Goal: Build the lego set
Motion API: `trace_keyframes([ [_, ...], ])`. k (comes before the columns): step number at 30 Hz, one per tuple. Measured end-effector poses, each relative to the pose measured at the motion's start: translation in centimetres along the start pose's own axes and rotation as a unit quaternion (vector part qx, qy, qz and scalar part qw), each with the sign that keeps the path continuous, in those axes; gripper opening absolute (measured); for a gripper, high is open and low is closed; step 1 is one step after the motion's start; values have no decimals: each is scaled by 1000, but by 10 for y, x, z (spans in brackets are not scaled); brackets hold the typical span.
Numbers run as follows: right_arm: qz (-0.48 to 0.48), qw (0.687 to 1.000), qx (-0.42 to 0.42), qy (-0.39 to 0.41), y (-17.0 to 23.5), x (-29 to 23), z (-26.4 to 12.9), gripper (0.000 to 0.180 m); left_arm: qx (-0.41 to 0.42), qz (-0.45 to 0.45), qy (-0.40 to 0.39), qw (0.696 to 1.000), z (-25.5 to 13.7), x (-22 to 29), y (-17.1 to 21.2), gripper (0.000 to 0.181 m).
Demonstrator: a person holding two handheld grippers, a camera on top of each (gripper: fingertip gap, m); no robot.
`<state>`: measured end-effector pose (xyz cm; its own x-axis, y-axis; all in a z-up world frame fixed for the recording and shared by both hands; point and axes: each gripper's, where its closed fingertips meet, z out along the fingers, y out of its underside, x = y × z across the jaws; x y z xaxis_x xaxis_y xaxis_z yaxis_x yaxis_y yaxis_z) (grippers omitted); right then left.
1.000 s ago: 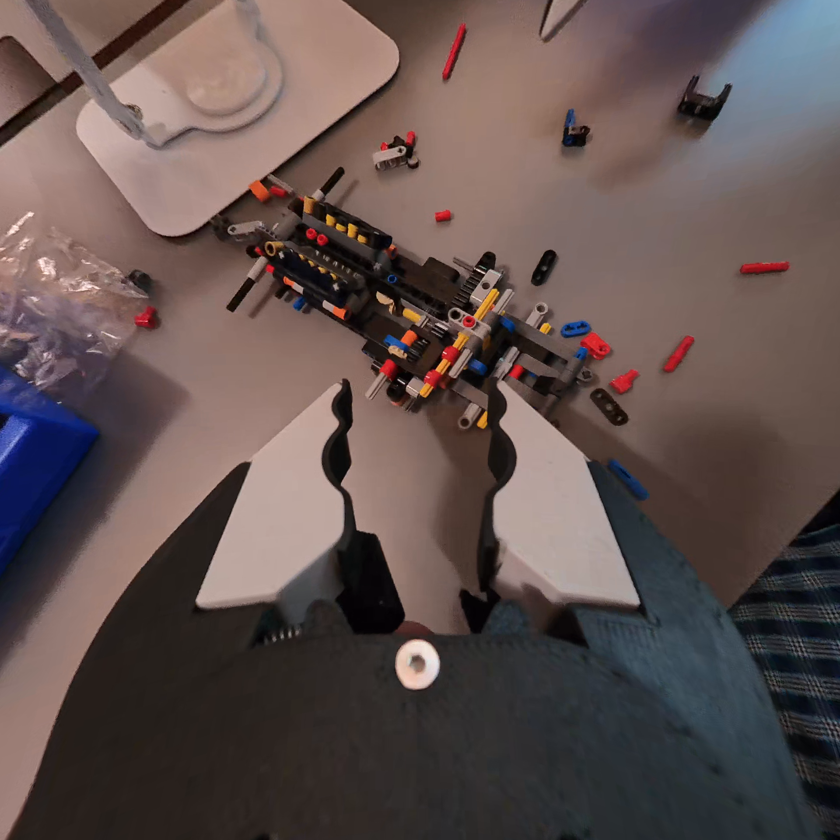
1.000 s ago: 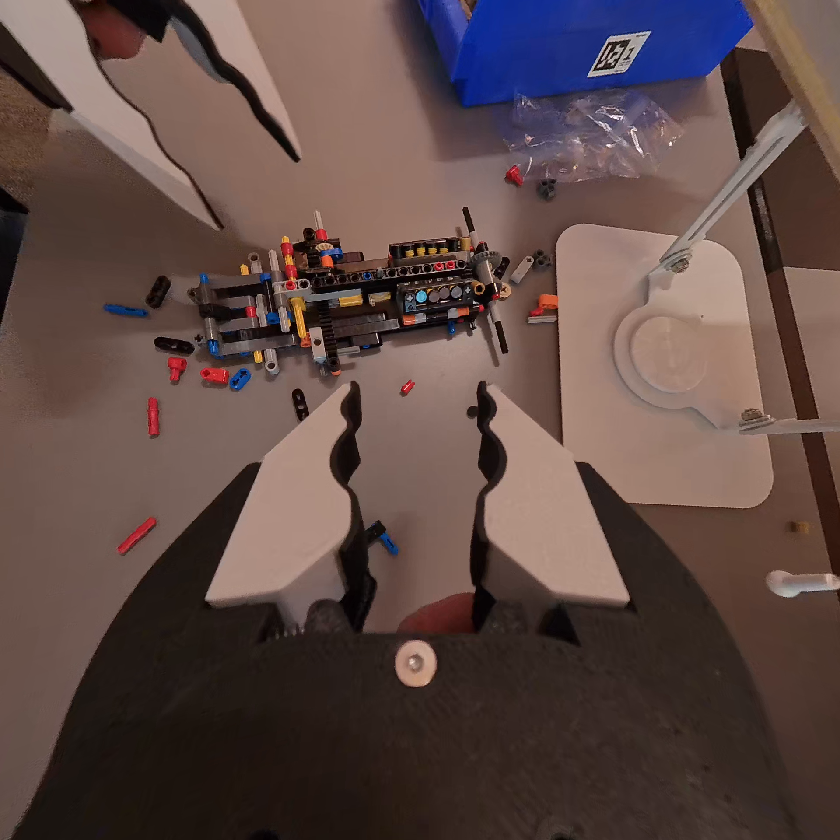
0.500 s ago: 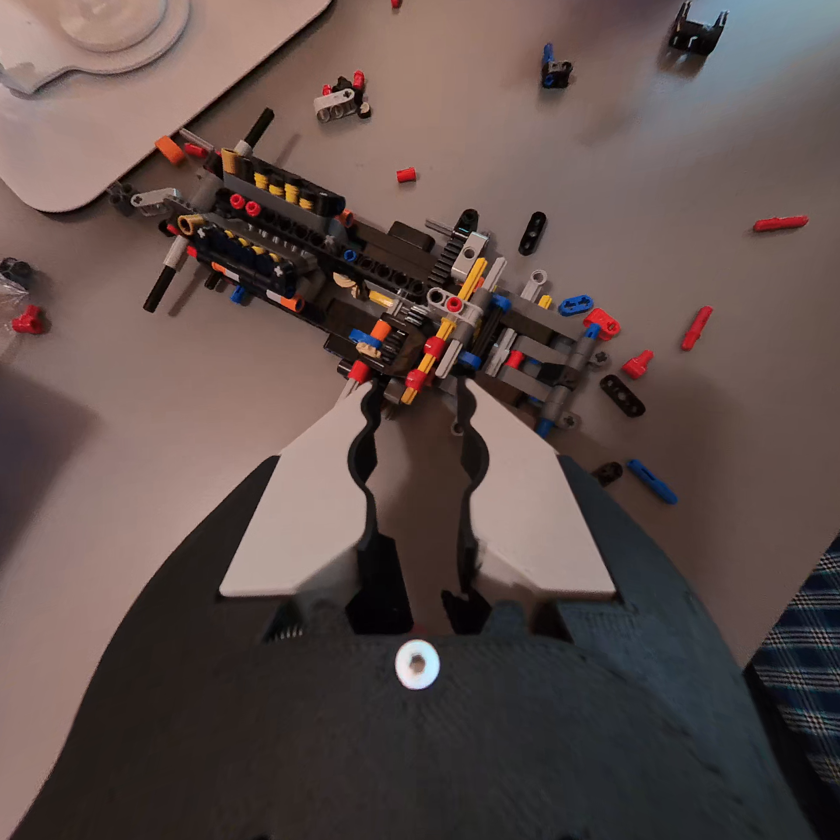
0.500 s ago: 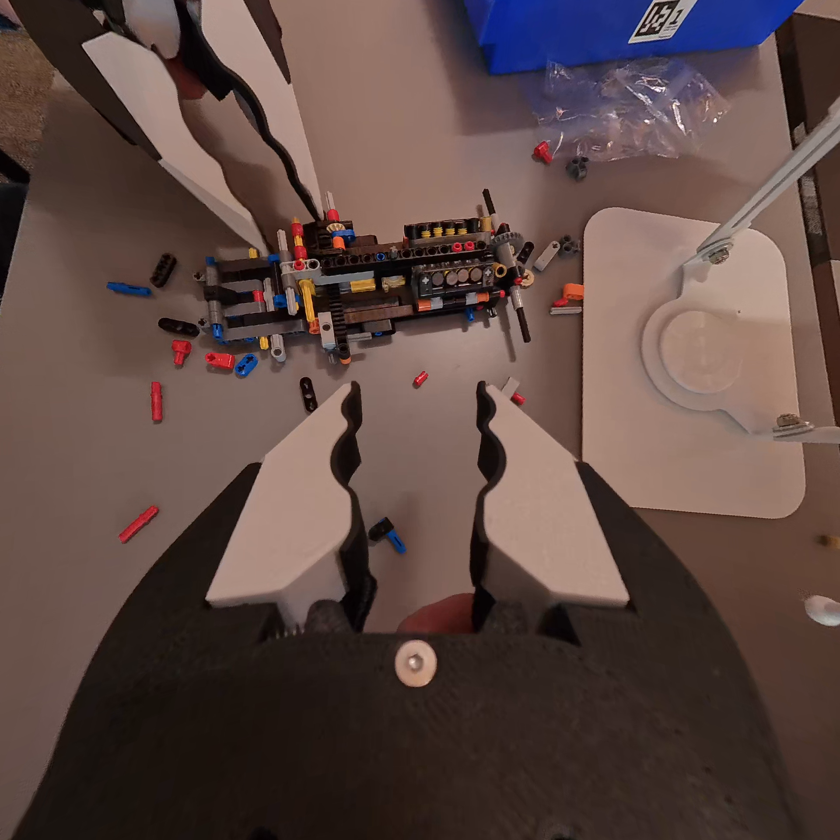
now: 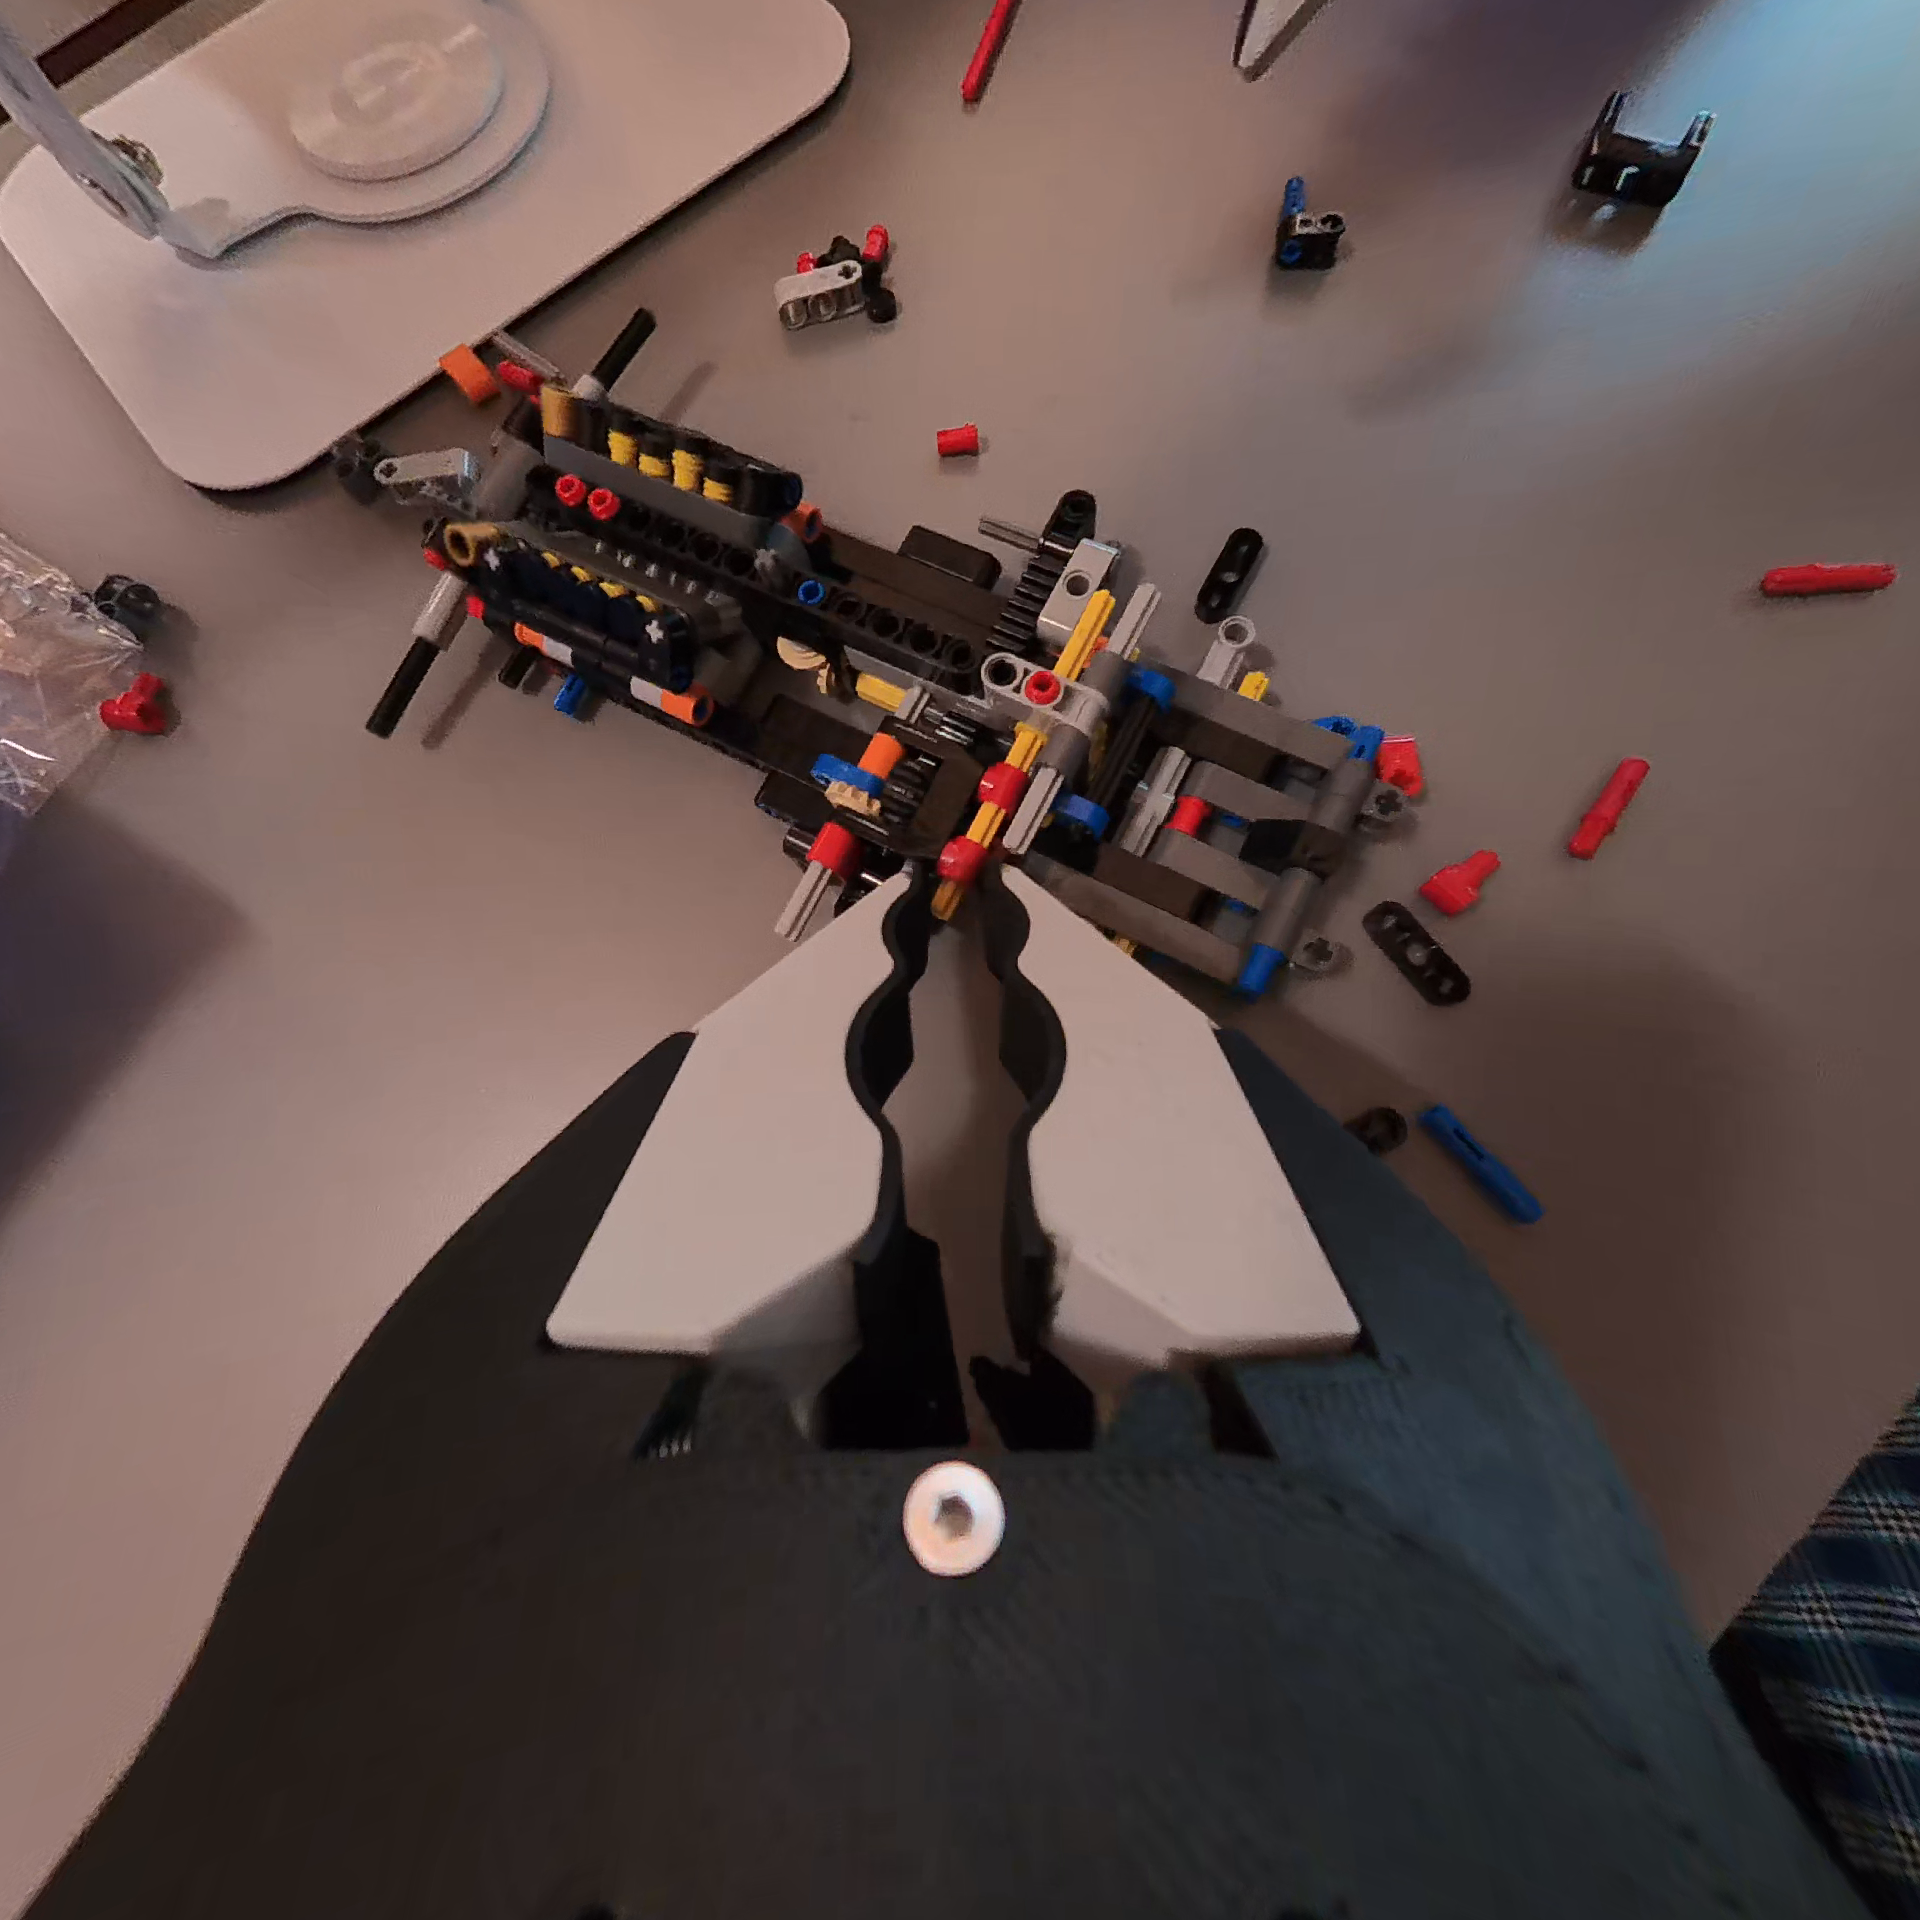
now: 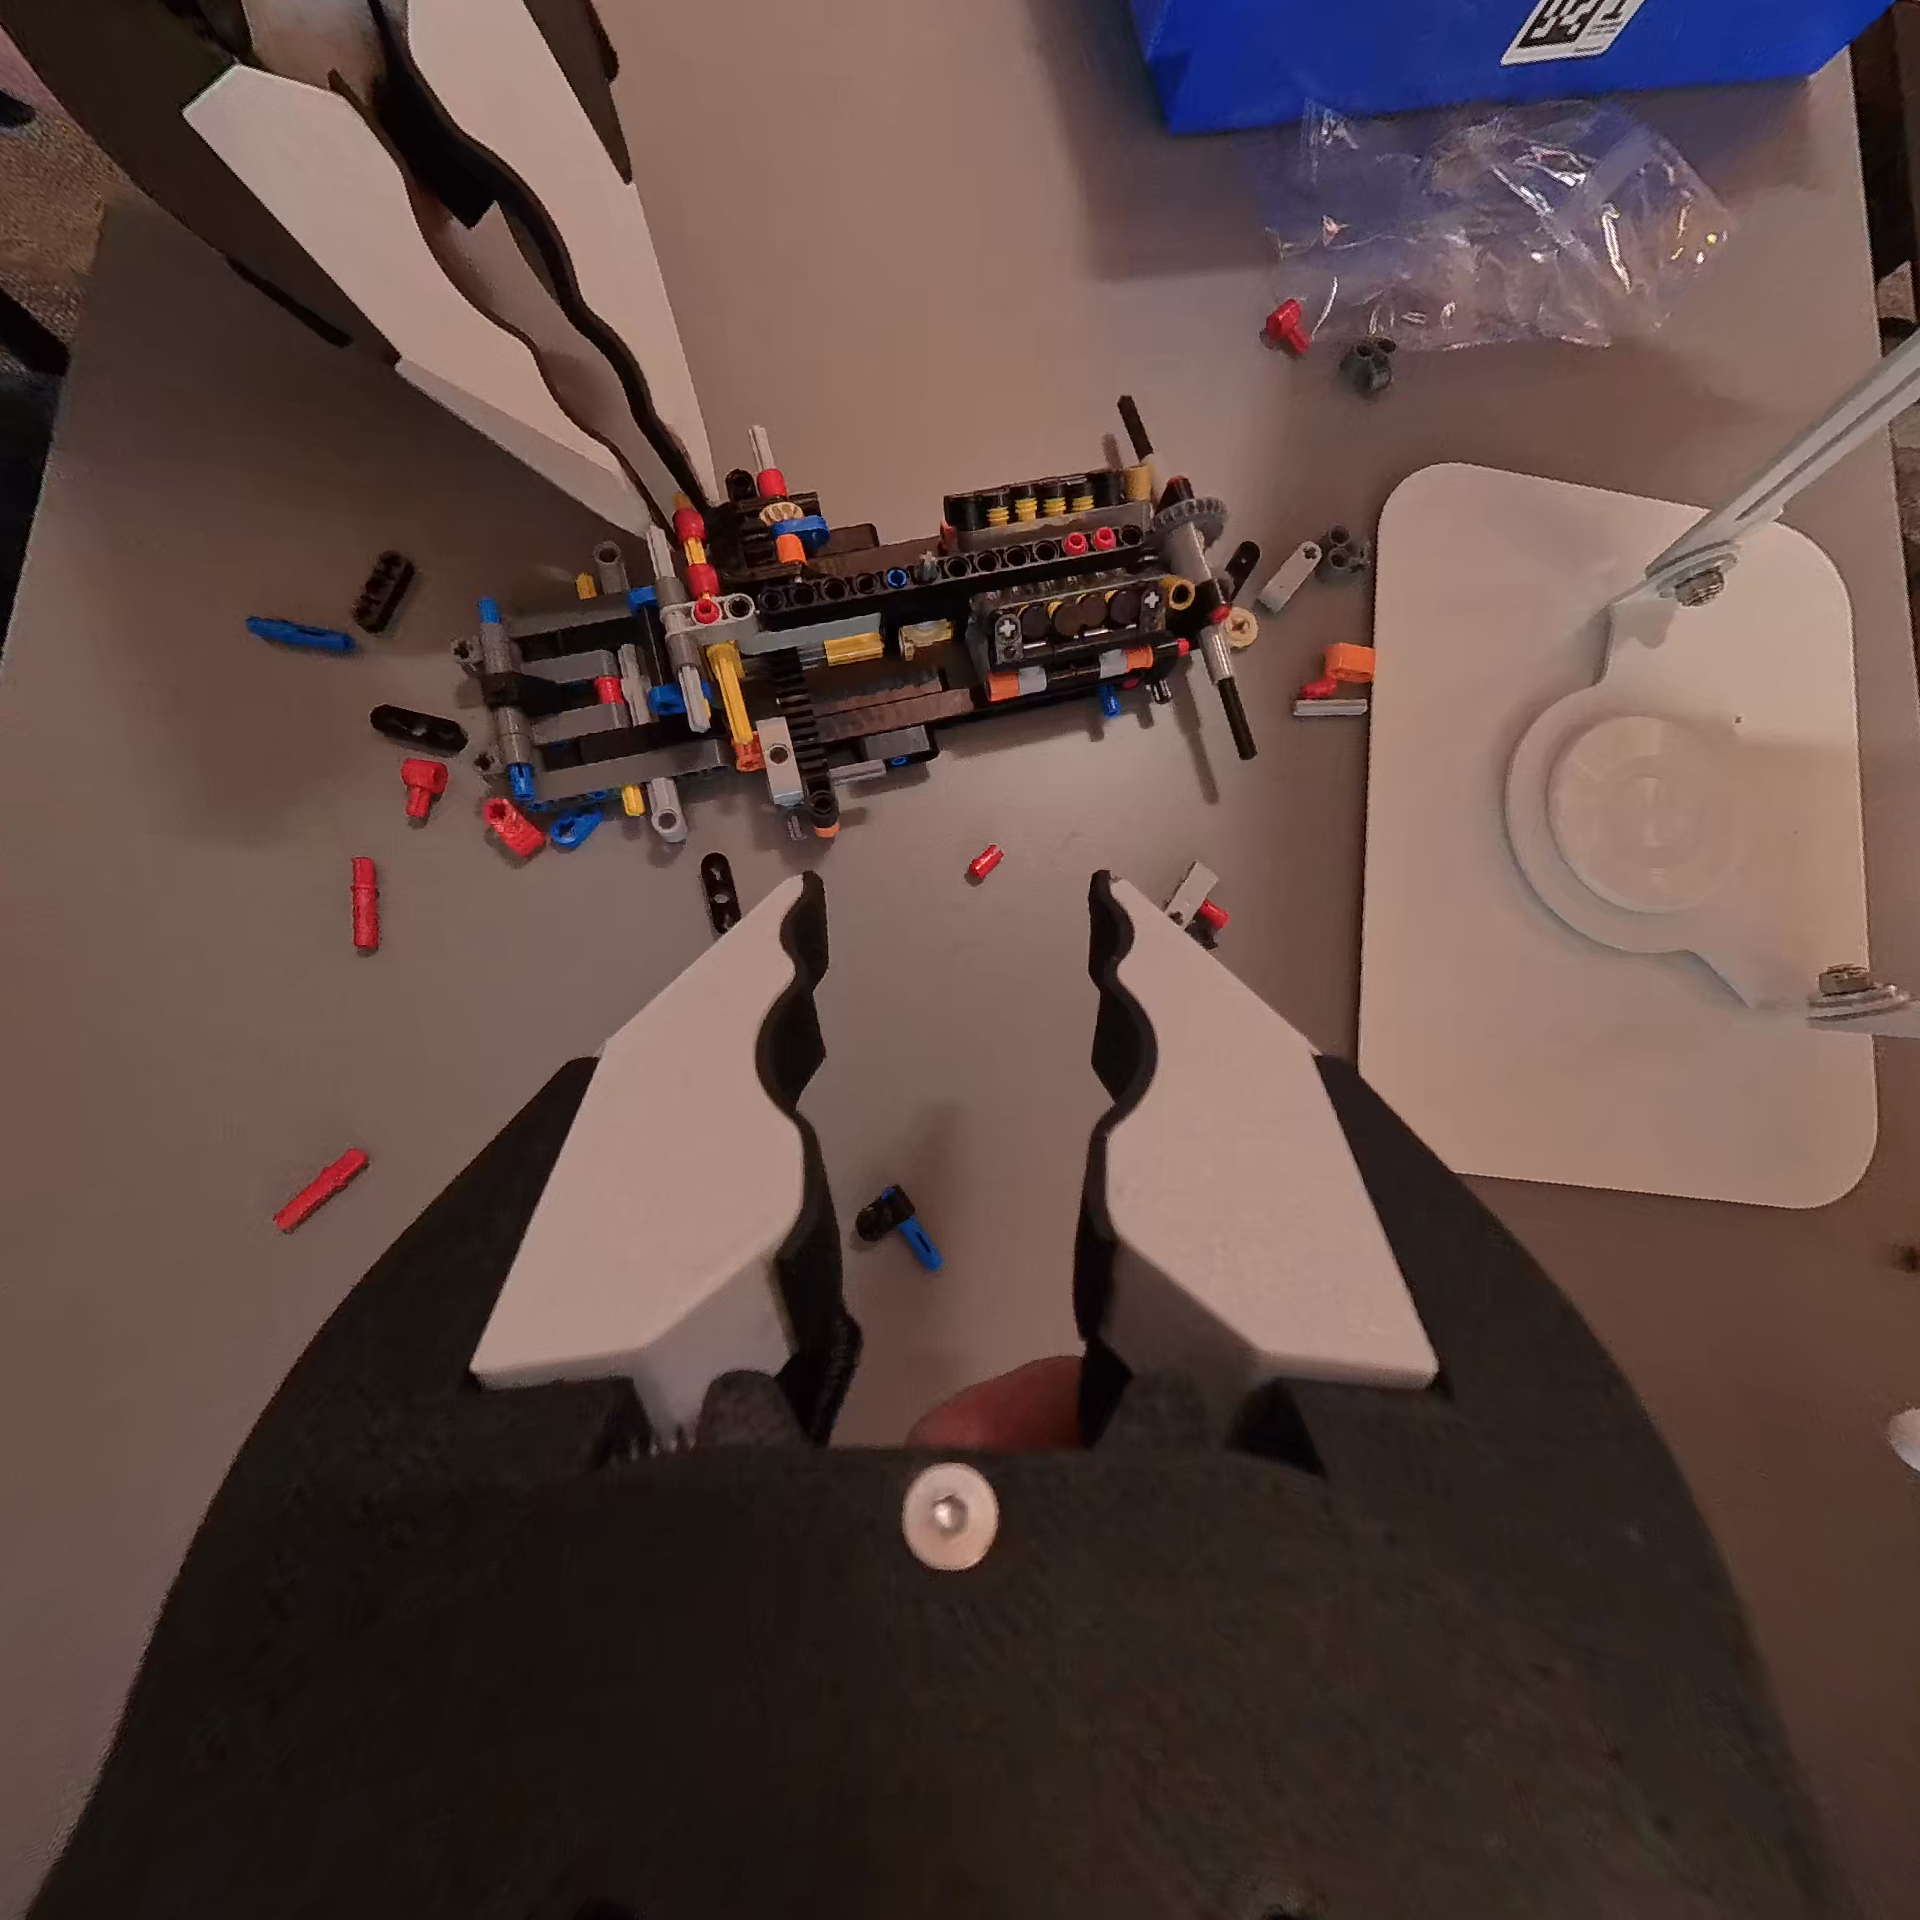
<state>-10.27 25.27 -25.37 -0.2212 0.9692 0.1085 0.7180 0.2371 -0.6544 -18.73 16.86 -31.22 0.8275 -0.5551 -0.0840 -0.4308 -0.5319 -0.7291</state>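
Lego chassis of black, grey and yellow beams (image 5: 914, 675): left hand-held gripper (image 5: 956, 891) pinches its yellow axle (image 5: 1013, 784); right hand-held gripper (image 6: 951, 883) gapes wide, empty. Twisting risks popping pins.

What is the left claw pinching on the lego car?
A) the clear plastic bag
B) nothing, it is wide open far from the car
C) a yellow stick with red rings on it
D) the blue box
C: the left claw has its tips nearly shut around the end of the yellow stick poking out of the lego car.
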Motion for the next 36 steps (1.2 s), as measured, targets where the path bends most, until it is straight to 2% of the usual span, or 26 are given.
trace_keyframes([
  [7,0,1000,-3,-1,1,0,2,48,-3,-21,-40,999,-4,-7,4,7],
  [15,2,1000,-3,1,2,2,2,48,-1,-100,-108,989,-19,-26,20,7],
  [25,-3,1000,-1,2,-2,-1,0,48,8,-170,-153,974,-29,-17,27,7],
  [29,-2,1000,1,1,-3,-2,-1,49,32,-176,-117,977,-28,2,13,11],
  [33,-3,1000,-1,0,-3,-3,-1,49,55,-143,-59,986,-36,19,-4,18],
  [36,-4,1000,-1,-1,-3,-3,-1,49,64,-135,-81,985,-55,3,-6,22],
])
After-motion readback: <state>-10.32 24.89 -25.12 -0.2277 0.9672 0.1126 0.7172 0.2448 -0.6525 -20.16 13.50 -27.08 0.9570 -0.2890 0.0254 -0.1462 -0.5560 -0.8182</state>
